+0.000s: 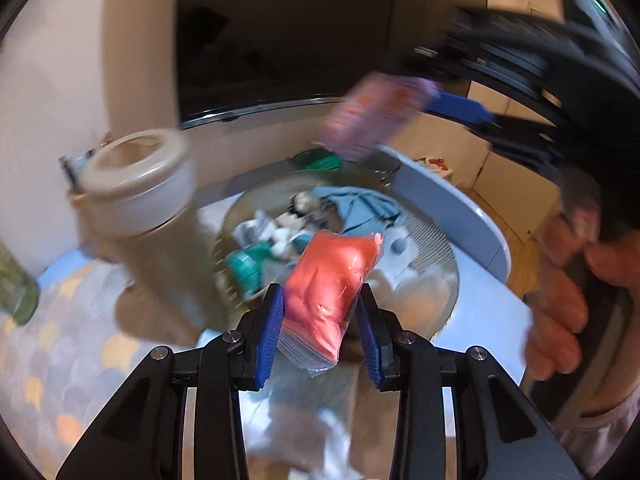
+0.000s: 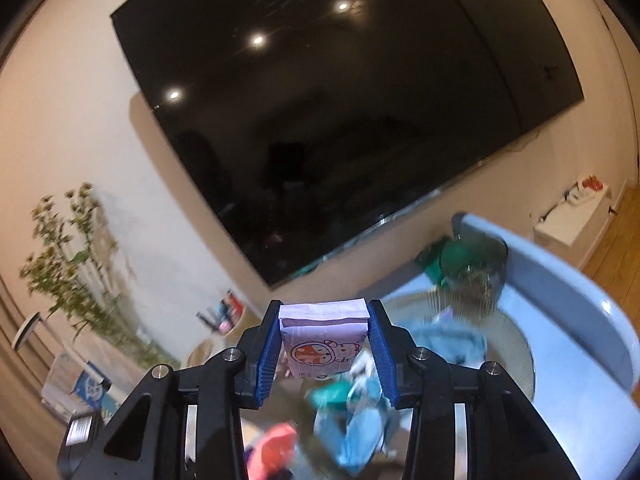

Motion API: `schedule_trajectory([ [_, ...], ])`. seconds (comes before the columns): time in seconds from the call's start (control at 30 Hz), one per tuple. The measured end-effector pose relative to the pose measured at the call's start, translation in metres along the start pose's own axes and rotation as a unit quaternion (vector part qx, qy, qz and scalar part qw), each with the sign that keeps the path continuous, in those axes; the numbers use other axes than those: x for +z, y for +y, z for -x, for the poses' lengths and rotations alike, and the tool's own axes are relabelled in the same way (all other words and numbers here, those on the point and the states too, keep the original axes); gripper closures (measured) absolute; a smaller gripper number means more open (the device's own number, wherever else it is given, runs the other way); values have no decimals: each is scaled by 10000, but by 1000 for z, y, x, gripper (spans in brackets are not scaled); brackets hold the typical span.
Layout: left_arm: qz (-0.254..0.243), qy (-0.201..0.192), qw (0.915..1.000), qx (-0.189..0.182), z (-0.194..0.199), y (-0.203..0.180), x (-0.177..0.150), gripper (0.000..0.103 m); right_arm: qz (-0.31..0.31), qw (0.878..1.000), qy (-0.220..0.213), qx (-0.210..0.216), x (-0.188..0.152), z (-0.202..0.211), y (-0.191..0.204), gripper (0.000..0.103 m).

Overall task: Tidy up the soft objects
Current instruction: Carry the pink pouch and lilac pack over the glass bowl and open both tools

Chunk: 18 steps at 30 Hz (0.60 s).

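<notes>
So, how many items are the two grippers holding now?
2. The left gripper holds a coral-red soft item in a clear zip bag. The right gripper holds a lilac cartoon-printed packet. More soft things lie blurred in the round basket.

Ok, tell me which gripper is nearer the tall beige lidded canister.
Left. The left gripper, shut on the red bagged item, is just right of the canister. The right gripper, holding the purple pack, is up past the basket.
</notes>
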<state>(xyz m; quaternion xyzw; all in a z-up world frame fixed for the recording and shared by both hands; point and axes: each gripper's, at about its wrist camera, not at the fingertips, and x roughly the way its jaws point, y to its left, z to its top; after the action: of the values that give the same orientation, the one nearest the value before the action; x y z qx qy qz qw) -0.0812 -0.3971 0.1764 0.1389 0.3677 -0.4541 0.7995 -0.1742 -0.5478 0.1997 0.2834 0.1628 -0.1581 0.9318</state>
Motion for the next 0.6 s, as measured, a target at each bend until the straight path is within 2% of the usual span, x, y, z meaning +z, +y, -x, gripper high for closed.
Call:
schedule_trajectory([
  [0.1, 21, -64, 9996, -261, -21, -7, 8, 67, 229, 9997, 52, -46, 10, -28, -1, 62],
  [0.13, 19, -47, 9998, -185, -25, -8, 8, 63, 335, 9994, 51, -96, 11, -36, -2, 62],
  [0.17, 2, 49, 10000, 27, -34, -9, 9, 53, 438, 9988, 108, -174, 10, -46, -3, 62],
  [0.2, -1, 164, 9998, 126, -40, -8, 10, 47, 526, 9979, 225, -288, 10, -54, -4, 53],
  [0.23, 11, 274, 9994, 190, -44, -8, 9, 37, 595, 9964, 347, -485, 9, -61, -7, 44],
  [0.3, 49, 326, 9994, 64, -45, -9, 7, 31, 662, 9941, 419, -751, 4, -64, -11, 19],
  [0.33, 104, 317, 9994, -14, -43, -8, 5, 29, 639, 9942, 393, -767, 3, -61, -14, 14],
  [0.5, 299, 277, 9989, -211, -14, -8, -3, 26, 218, 9978, 217, -590, 2, -29, -22, 14],
  [0.6, 273, 190, 9992, -217, 12, -4, -9, 26, 114, 9990, 10, -421, 4, -3, -12, 14],
])
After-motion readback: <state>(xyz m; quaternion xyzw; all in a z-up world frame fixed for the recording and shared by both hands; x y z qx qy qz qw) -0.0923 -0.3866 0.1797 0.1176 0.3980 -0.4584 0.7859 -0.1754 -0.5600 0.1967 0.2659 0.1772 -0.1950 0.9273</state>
